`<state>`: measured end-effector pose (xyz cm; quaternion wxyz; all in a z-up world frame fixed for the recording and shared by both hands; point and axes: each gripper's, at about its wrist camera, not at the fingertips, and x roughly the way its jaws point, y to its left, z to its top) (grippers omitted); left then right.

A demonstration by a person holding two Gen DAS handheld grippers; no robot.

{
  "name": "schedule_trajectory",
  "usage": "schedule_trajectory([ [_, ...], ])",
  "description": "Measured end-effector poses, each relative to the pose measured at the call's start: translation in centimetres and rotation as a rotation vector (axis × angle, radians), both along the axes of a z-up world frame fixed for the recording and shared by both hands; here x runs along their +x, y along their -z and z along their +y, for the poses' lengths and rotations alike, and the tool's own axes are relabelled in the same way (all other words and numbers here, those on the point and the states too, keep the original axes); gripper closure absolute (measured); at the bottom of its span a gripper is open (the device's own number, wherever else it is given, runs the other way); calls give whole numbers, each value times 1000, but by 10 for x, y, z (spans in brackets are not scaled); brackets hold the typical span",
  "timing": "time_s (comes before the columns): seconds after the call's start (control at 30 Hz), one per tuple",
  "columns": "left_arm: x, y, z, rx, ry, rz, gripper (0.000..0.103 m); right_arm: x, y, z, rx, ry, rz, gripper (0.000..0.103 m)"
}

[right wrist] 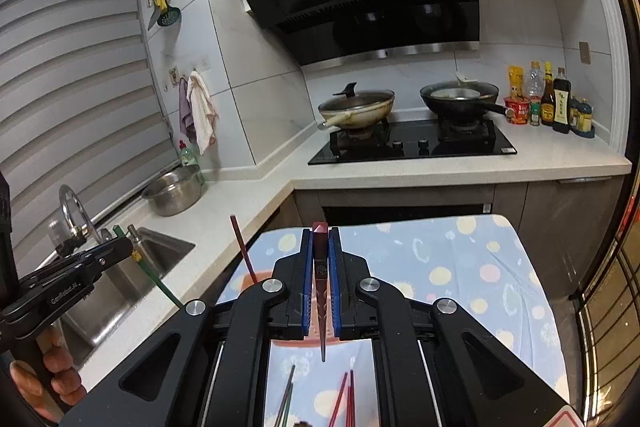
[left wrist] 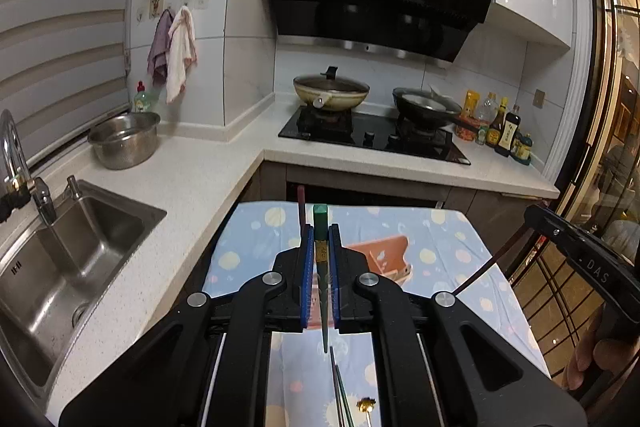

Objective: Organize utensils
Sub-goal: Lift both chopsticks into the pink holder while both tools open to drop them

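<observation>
My left gripper [left wrist: 321, 239] is shut on a green chopstick [left wrist: 321, 227] and holds it above the cloth-covered table [left wrist: 440, 247]. My right gripper [right wrist: 320, 243] is shut on a dark red chopstick [right wrist: 320, 267] above the same table. An orange holder [left wrist: 384, 255] lies on the cloth beyond the left gripper, and a dark red chopstick [left wrist: 301, 211] stands in it. It also shows in the right wrist view [right wrist: 240, 247]. More green chopsticks [right wrist: 287, 395] and red chopsticks [right wrist: 346, 399] lie on the cloth below the grippers. A gold-topped utensil [left wrist: 366, 405] lies beside them.
A steel sink [left wrist: 60, 259] and tap [left wrist: 16, 155] sit left of the table. A steel pot [left wrist: 124, 139] stands on the counter. A stove [left wrist: 372, 139] with two pans and several sauce bottles [left wrist: 500, 131] lies behind. A glass door [left wrist: 608, 107] is at the right.
</observation>
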<state>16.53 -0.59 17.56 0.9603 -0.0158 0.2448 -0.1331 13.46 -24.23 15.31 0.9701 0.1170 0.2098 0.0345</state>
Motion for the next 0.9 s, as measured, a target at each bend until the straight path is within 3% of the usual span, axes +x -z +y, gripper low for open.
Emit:
schedule_trajectory([
  [0.2,27,-39,-7,-40,-14,-80,96,38,-29,5,12,8,-58,96],
  [0.33,50,-43,-12,-41,-23,-95,96,64,-27,8,30,6,-47,96],
  [0.7,93,12,-21,27,-54,-5,96,115,38,18,22,-14,105,96],
  [0.9,98,31,-22,49,-70,29,96,121,55,19,4,-12,139,96],
])
